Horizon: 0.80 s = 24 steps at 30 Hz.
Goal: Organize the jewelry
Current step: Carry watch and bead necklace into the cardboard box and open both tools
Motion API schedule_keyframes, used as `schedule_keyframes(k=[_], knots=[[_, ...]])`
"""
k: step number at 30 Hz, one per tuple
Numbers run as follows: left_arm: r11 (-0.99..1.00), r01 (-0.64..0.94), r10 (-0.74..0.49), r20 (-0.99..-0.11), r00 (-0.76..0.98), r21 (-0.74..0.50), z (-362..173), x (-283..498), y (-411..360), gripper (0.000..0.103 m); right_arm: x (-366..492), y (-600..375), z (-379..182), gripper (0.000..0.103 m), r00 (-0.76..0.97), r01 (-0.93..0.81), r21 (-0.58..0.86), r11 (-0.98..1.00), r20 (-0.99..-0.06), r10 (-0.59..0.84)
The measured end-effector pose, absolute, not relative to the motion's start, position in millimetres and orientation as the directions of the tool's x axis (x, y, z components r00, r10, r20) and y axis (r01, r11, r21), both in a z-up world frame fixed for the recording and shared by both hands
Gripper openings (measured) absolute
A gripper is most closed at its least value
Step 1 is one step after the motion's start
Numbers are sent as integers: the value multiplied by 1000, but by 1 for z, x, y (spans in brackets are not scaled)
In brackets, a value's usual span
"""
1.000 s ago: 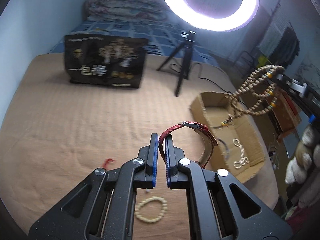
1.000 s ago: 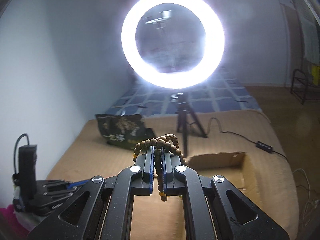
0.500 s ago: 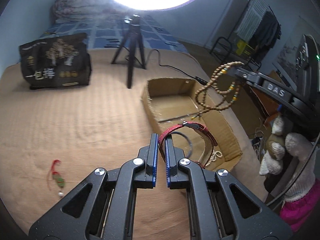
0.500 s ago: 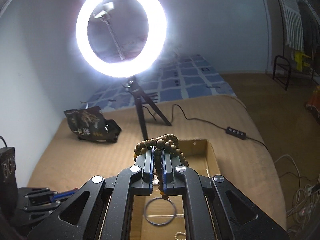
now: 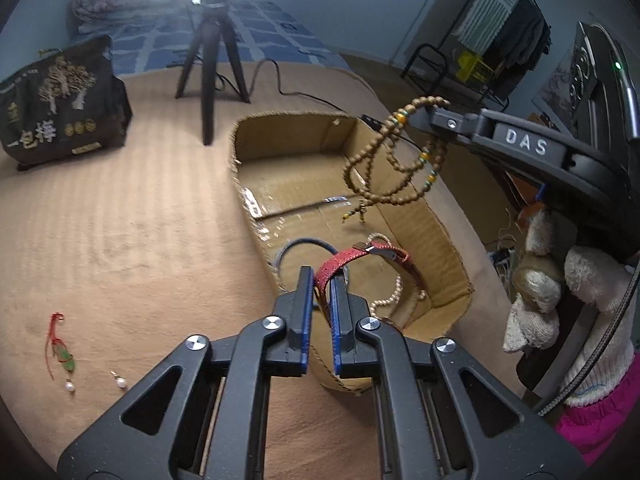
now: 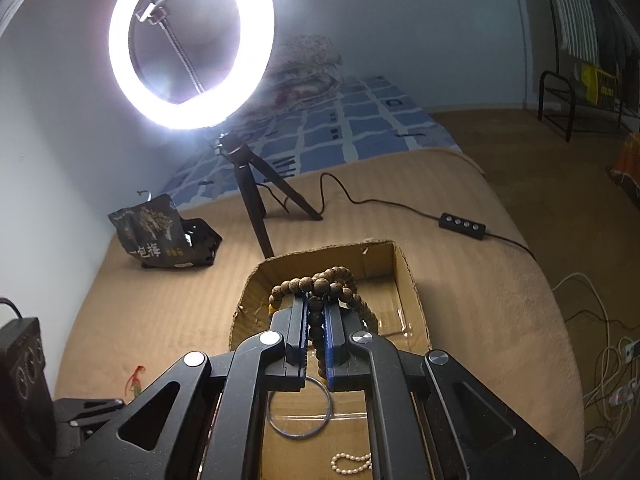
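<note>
My left gripper (image 5: 319, 280) clamps the red strap (image 5: 362, 255), my right gripper (image 6: 316, 312) clamps the wooden beads (image 6: 320, 284), both over the cardboard box (image 5: 448, 240)

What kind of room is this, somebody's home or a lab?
Most likely a bedroom at home, set up for filming. A bed with a checked blue sheet and a folded quilt lies behind the tan mat, clothes hang on a rack, and a ring light stands on a tripod.

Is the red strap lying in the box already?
No, the red strap is pinched in the left gripper, up above the cardboard box.
</note>
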<state>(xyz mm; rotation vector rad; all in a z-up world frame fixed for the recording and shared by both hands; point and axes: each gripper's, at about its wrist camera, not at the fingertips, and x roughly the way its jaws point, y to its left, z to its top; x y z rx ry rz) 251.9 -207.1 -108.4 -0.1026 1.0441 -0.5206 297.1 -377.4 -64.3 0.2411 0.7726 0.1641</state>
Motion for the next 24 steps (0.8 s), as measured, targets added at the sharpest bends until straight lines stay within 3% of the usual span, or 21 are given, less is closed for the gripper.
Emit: schedule_keyframes(k=[3,5,7,13,24], knots=[[865,372,-470,-805,364,-337,-113,252,-211,14,301,-381,-70,11,678,-33,300,953,-694,242],[865,370,-468,-810,354,-339,-114,252,-213,27,302,-383,-74,37,665,-12,311,950,-707,240],[868,370,-463,-808,364,-330,-113,250,-212,30,301,-387,-73,47,676,6,322,947,-699,233],[871,370,-459,-804,378,-323,-109,249,-207,30,298,-391,-68,57,691,43,317,948,-694,201],[881,368,-439,-803,403,-297,-100,245,-198,30,296,-383,-61,57,693,36,293,955,-696,188]])
